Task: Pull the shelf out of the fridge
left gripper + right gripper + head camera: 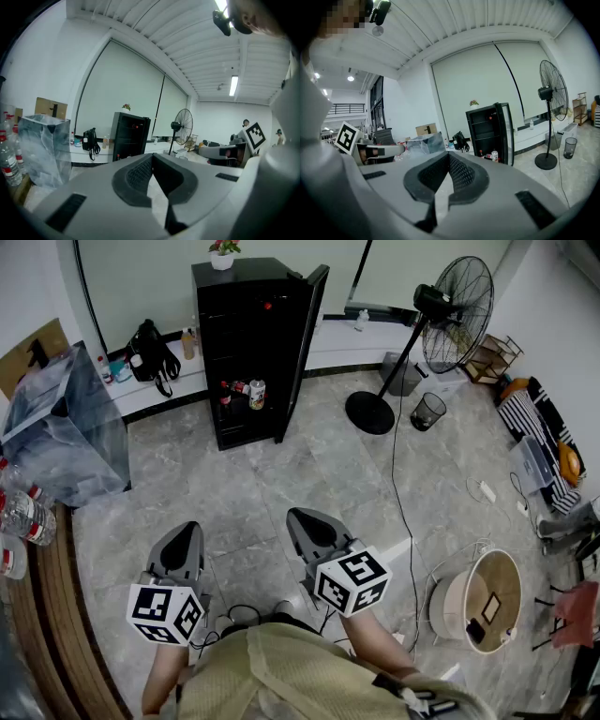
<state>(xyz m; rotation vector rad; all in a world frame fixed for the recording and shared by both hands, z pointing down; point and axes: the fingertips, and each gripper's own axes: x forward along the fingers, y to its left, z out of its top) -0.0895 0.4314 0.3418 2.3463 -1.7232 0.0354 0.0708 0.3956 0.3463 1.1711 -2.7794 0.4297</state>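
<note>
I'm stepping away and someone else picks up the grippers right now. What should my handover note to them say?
Left gripper: shut, empty, held low before the body.
Right gripper: shut, empty, beside it.
Fridge: black, across the floor, door already open; bottles and a can stand on its low shelf.
Done: nothing; no shelf looks pulled out.
Left: walk up, open a gripper, probably grip a shelf's front edge and draw it out.

Inside the distant fridge [248,282], the shelves [242,362] are too dark and small to tell apart.
</note>
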